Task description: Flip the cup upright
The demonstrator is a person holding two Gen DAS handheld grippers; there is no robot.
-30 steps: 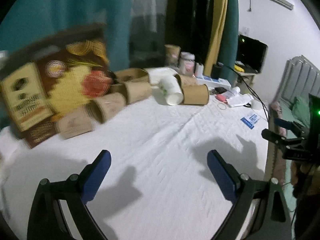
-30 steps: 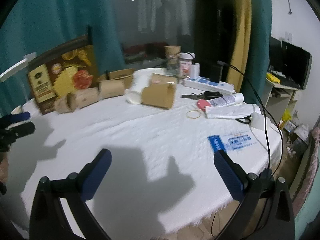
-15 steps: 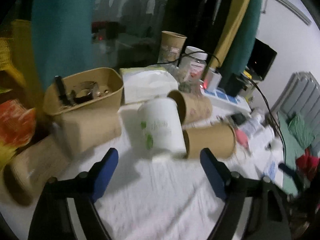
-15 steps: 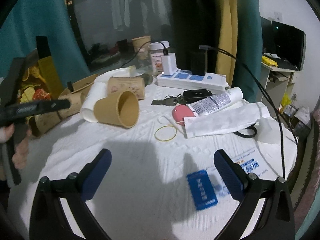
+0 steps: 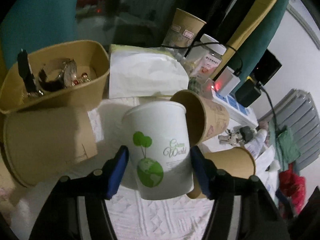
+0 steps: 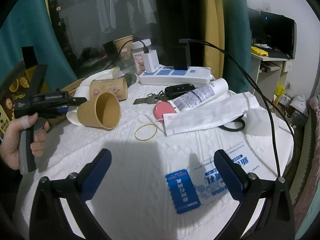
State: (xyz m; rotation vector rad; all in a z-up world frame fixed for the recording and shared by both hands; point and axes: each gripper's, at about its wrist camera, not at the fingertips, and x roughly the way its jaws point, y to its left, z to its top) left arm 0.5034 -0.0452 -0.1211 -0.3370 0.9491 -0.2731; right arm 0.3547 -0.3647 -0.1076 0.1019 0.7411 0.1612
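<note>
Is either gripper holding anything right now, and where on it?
The left gripper brackets the white paper cup across its lower side wall; firm contact cannot be told. The right gripper is open over the tablecloth, holding nothing.

The white paper cup [image 5: 160, 152] between the left tool's fingers reads "Green World" in green script beside a tree-and-globe print. Print on the tube [image 6: 198, 96] and blue card [image 6: 183, 192] is too small to read.

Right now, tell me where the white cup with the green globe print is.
In the left wrist view the white cup lies on its side between the left gripper fingers, with brown cups beside it.
</note>
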